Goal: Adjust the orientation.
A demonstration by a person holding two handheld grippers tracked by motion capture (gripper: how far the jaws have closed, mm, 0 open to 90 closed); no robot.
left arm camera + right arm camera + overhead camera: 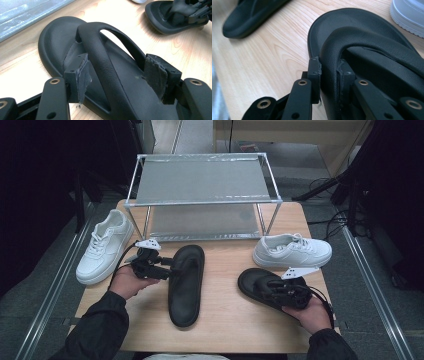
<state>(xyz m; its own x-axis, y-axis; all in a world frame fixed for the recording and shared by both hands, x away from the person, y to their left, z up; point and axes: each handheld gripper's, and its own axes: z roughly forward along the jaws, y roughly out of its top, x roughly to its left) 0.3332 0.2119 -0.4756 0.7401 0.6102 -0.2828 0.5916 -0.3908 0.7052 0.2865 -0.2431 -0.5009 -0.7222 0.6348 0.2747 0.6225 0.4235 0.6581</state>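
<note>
Wooden table (230, 320) | rack (202, 195) behind | white sneakers (104, 246) flank black sandals (186, 284)

So the left gripper (120, 80) has its jaws spread wide around the strap (105, 62) of a black sandal (57, 40) lying flat on the wooden table (22, 65). The left pad sits just beside the strap; the right pad stands apart from it. Near the far right corner, the second sandal (162, 22) has another gripper (197, 13) on it.
</note>
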